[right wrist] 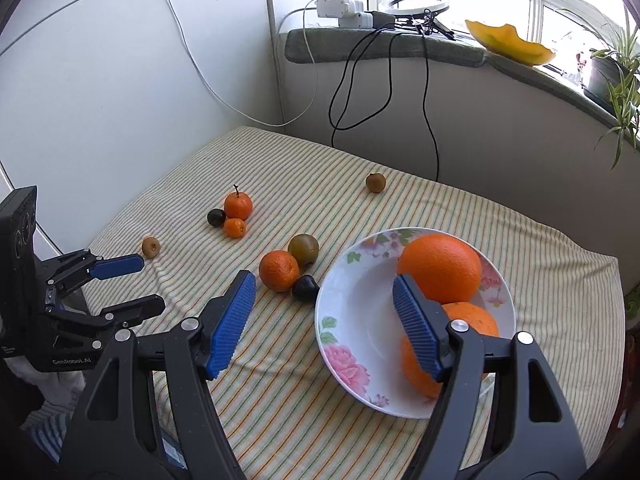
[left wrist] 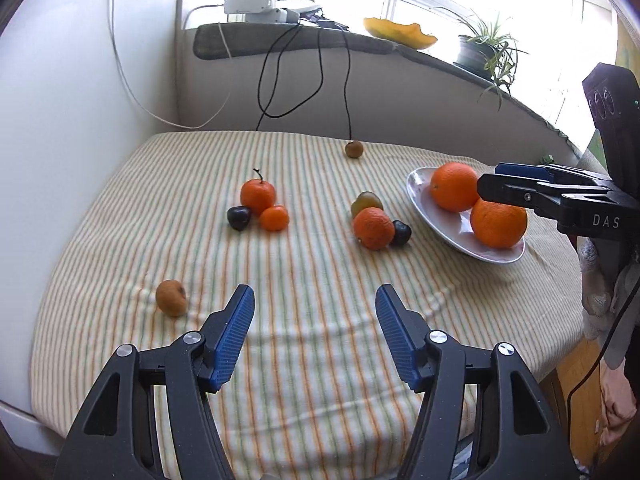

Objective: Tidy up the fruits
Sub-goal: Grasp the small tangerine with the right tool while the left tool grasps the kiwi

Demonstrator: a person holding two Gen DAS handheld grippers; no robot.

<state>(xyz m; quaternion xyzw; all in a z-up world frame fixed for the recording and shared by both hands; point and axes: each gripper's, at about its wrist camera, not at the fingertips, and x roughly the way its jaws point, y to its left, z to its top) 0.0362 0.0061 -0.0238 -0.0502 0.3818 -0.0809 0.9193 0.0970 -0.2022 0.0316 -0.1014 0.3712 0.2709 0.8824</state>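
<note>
two big oranges sit touching in the floral plate on the striped cloth. just left of the plate a mandarin, a green fruit and a dark plum cluster together. the right gripper hangs above the plate's near rim, jaws spread wide, holding nothing. the left gripper hovers well left of the plate, also wide open and empty.

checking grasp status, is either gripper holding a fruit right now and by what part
Nothing is held. The left gripper is open over bare cloth, and the right gripper is open above the plate, touching neither orange.
</note>
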